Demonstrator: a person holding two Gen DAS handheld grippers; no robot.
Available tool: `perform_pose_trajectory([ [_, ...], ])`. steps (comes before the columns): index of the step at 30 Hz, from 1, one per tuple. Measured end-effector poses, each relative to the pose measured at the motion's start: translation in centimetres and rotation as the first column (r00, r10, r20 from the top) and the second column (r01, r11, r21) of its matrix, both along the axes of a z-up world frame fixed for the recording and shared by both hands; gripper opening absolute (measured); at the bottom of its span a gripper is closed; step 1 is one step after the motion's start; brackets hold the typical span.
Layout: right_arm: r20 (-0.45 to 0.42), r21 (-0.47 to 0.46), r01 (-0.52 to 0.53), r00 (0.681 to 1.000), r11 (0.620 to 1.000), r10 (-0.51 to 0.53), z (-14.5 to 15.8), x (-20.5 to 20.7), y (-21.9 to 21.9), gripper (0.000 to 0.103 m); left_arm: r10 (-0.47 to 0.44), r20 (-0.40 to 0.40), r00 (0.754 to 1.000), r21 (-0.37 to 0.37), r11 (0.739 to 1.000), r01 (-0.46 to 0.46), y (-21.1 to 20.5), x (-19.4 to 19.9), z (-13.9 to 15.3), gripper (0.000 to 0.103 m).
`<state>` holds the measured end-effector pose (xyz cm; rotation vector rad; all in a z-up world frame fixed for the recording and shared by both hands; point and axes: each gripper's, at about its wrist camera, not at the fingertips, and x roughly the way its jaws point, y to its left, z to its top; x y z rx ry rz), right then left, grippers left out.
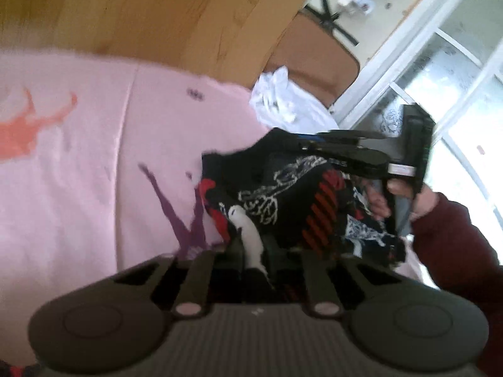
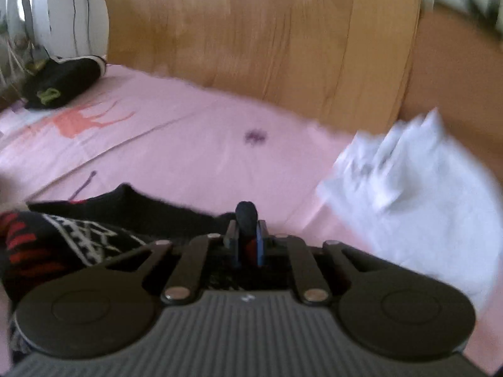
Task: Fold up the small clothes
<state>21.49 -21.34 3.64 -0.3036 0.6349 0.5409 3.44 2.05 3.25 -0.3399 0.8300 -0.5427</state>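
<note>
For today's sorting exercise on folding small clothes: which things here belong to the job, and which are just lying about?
Part of the job:
- black patterned garment, pinched at two places
- left hand-held gripper, shut on it
- right hand-held gripper, shut on it
- pink sheet, the folding surface

Just lying about:
- white crumpled garment, possibly next
- black shoe
- wooden headboard
</note>
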Motion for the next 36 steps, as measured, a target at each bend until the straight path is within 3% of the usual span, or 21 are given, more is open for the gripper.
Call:
perform_pose_trajectory([
  [3,0.158,0.076,0.021,0.987,0.997,-0.033,3.3,-2.0,0.0,0.012,0.028,0.081,0.996,0.044,0.999,-0.031,0.7,-1.2,1.6,0.011],
  [6,0.310,0.170,0.023,0.948,0.985,-0.075,7.6,-5.2,-1.4,0.011,0.088,0.193,0.977,0.057,0.993,-0.100,2.0,-3.0,4.2,0.010],
  [8,0.412,0.234,0.000,0.906,0.972,-0.100,10.5,-7.6,-1.7,0.011,0.133,0.264,0.955,0.041,0.988,-0.149,3.2,-4.1,6.3,0.010],
  [11,0.544,0.296,-0.057,0.831,0.954,-0.119,14.3,-12.0,-3.2,0.011,0.200,0.382,0.902,0.012,0.975,-0.221,4.5,-6.1,10.2,0.010],
  [14,0.669,0.297,-0.102,0.732,0.949,-0.131,16.8,-15.9,-3.8,0.011,0.233,0.536,0.812,0.044,0.952,-0.302,4.2,-8.9,14.7,0.010],
  [17,0.749,0.312,-0.119,0.641,0.943,-0.168,18.5,-18.9,-4.1,0.011,0.237,0.701,0.673,0.063,0.919,-0.390,3.2,-12.7,19.3,0.010],
  [19,0.775,0.341,-0.137,0.600,0.930,-0.196,20.1,-20.6,-4.8,0.011,0.243,0.767,0.593,0.046,0.902,-0.430,2.5,-15.1,21.8,0.010],
  [21,0.787,0.372,-0.154,0.574,0.915,-0.224,21.3,-21.8,-5.2,0.011,0.253,0.823,0.508,0.020,0.882,-0.471,2.1,-17.7,24.0,0.010],
  [22,0.792,0.381,-0.163,0.566,0.910,-0.230,21.8,-22.3,-5.4,0.011,0.254,0.841,0.478,0.011,0.875,-0.484,2.0,-18.7,24.8,0.010],
  [25,0.806,0.393,-0.189,0.542,0.900,-0.238,23.2,-23.5,-5.7,0.011,0.262,0.878,0.401,-0.017,0.854,-0.520,1.4,-21.2,26.9,0.010],
  [28,0.818,0.401,-0.230,0.525,0.887,-0.235,24.7,-24.1,-5.9,0.011,0.263,0.903,0.339,-0.032,0.829,-0.558,0.7,-22.9,28.0,0.010],
  [30,0.820,0.402,-0.238,0.523,0.884,-0.231,25.6,-24.3,-5.0,0.011,0.264,0.915,0.305,-0.042,0.814,-0.580,0.8,-23.9,28.6,0.010],
  [32,0.818,0.398,-0.247,0.532,0.883,-0.220,26.0,-23.8,-4.7,0.011,0.269,0.919,0.289,-0.045,0.800,-0.599,1.1,-24.3,28.7,0.010],
  [34,0.813,0.386,-0.258,0.548,0.886,-0.195,26.0,-21.7,-4.3,0.011,0.279,0.912,0.302,-0.041,0.791,-0.610,1.6,-23.5,28.9,0.010],
  [36,0.794,0.383,-0.256,0.583,0.888,-0.174,25.9,-19.0,-3.5,0.011,0.296,0.892,0.341,-0.023,0.785,-0.619,2.4,-21.6,28.4,0.010],
])
